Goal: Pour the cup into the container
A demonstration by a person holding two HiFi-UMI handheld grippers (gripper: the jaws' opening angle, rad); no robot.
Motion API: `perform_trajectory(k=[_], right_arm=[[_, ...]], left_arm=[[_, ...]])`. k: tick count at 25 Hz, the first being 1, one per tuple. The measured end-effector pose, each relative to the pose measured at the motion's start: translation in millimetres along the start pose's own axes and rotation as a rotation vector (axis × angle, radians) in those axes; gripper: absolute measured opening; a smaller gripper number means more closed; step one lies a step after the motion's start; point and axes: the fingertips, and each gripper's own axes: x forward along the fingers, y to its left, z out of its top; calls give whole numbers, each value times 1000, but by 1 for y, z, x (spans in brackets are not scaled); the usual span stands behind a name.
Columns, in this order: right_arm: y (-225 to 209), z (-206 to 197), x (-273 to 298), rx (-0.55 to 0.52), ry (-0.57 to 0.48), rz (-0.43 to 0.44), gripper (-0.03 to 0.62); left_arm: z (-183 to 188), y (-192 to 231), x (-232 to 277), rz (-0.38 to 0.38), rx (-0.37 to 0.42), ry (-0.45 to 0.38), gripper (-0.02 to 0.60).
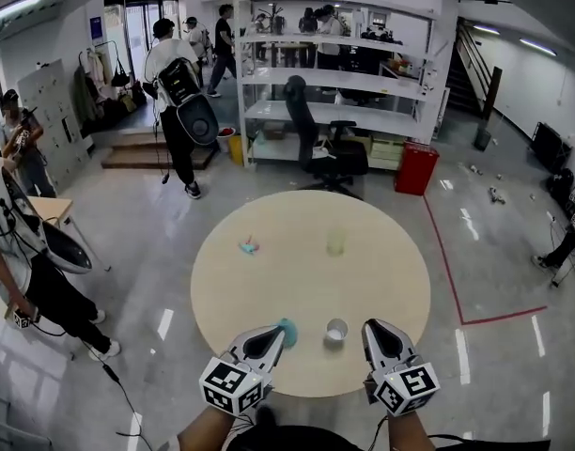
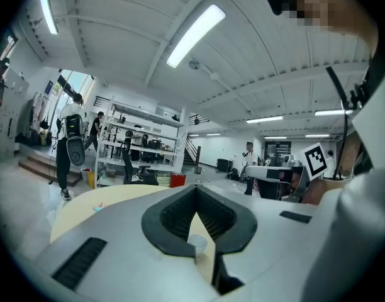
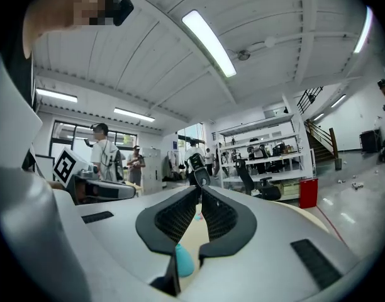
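Cup (image 1: 335,332) interior unclear; container (image 1: 335,242) faint, nearly see-through.

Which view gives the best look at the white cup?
Head view: the whole white cup shows from above on the table. The left gripper view shows only its rim, partly hidden; the right gripper view misses it.

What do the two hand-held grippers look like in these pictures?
The left gripper and right gripper each have a pale grey shell, black ribbed pads tapering to a point, and a cube with black-and-white square markers at the rear.
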Motion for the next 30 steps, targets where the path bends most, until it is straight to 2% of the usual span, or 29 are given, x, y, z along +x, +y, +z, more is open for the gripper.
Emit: perform_trajectory(k=[3, 5, 9, 12, 15, 18, 23, 25, 30], right_arm=[[2, -5, 39, 14, -11, -17, 11], [3, -10, 56, 18, -3, -15, 59], [-6, -27, 68, 30, 28, 2, 100], [-21, -33, 91, 62, 68, 26, 152], [-34, -53, 105, 62, 109, 37, 184], [-48, -86, 106, 54, 184, 39, 217], [-58, -162, 100, 81, 302, 58, 270], [-60, -191, 97, 92, 350, 72, 286], [-60, -247, 83, 128, 460, 62, 333]], left_arm=[[6, 44, 10, -7, -6, -12, -9], [2, 67, 16, -2, -8, -7, -8], [-14, 90, 24, 39, 22, 23, -9], [-12, 112, 34, 95, -21, 17, -9], [-26, 127, 43, 135, -50, 44, -9], [-54, 142, 50, 183, -87, 93, -8], [-134, 175, 50, 298, -206, 226, -8], [-161, 180, 53, 311, -242, 264, -9], [-206, 188, 58, 341, -261, 341, -9]])
